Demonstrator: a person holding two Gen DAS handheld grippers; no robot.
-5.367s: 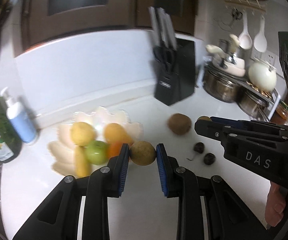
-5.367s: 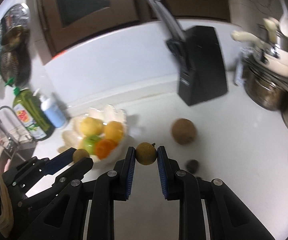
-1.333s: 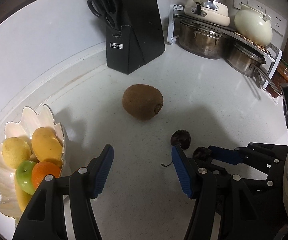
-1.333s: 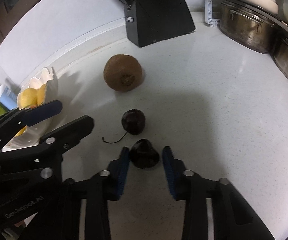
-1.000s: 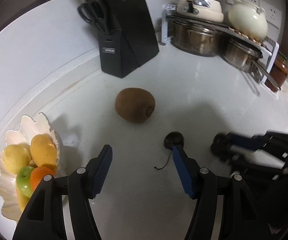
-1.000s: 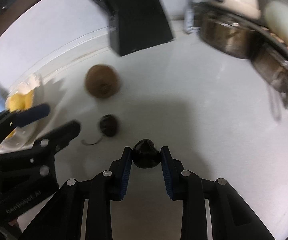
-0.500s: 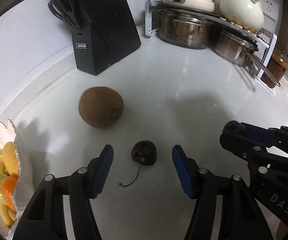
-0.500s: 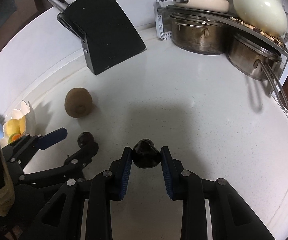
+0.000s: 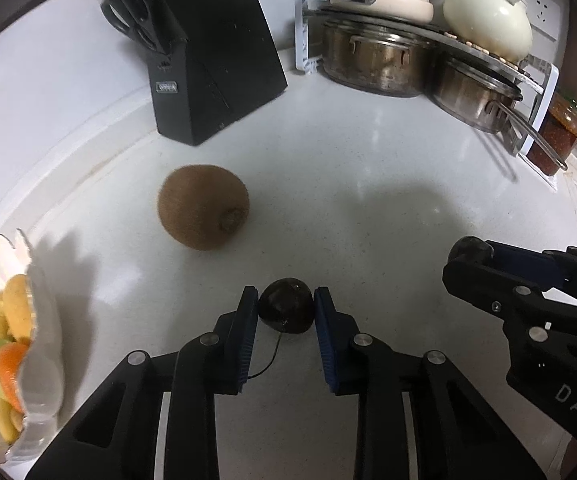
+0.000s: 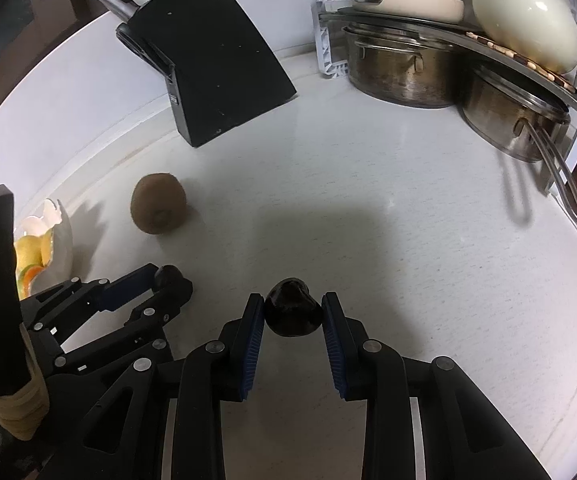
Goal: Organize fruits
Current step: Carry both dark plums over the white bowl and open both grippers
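My left gripper is shut on a dark stemmed cherry low over the white counter; this shows in the right wrist view too. My right gripper is shut on a second dark cherry and holds it above the counter; it appears at the right of the left wrist view. A brown kiwi lies on the counter beyond the left gripper. A white shell-shaped bowl with yellow, green and orange fruit stands at the far left.
A black knife block stands at the back. Steel pots under a rack with a cream kettle fill the back right. A jar stands at the right edge.
My left gripper has moved onto the stemmed cherry and closed around it. My right gripper keeps its cherry and stays raised at the right.
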